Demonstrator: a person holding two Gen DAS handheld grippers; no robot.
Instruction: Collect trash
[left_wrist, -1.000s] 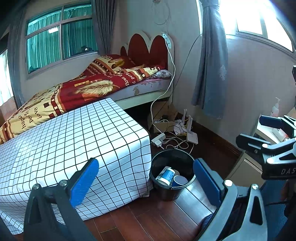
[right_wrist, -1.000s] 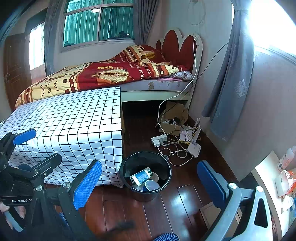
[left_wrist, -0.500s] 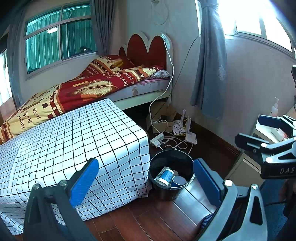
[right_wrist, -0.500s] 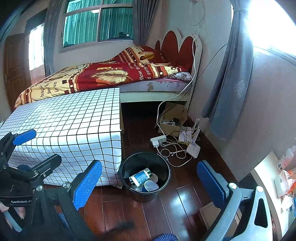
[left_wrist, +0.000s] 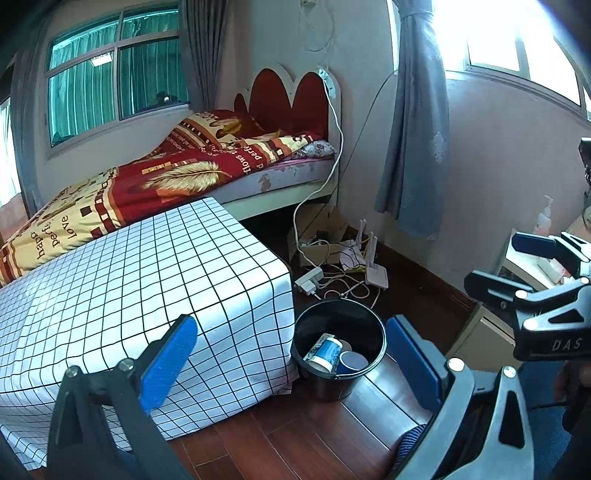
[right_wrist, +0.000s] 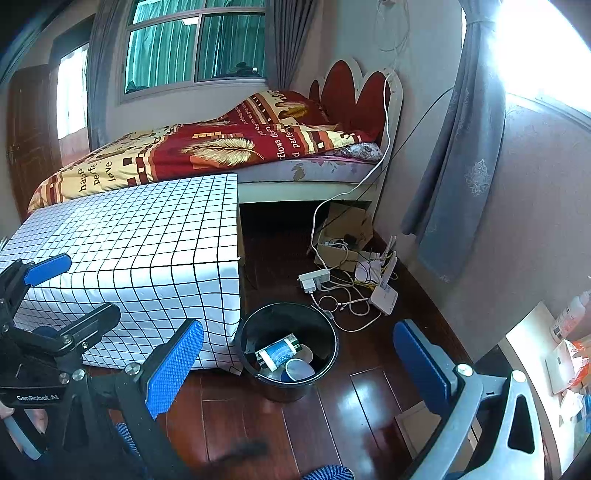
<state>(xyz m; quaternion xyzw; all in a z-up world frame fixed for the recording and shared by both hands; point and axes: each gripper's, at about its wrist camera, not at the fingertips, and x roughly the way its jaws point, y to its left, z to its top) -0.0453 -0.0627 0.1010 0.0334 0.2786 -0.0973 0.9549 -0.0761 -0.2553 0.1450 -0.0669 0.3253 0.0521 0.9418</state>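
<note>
A black bin stands on the wooden floor beside the checked table. Inside it lie a blue-and-white can and a blue cup. My left gripper is open and empty, held high above the floor with the bin between its blue pads. My right gripper is open and empty too, also above the bin. Each gripper shows at the edge of the other's view.
A table under a white checked cloth stands left of the bin. Behind it is a bed with a red quilt. A power strip, cables and a router lie on the floor. A cabinet is at right.
Both views have shifted slightly; the bin sits a little further left in the left wrist view. The grippers stay open and empty.
</note>
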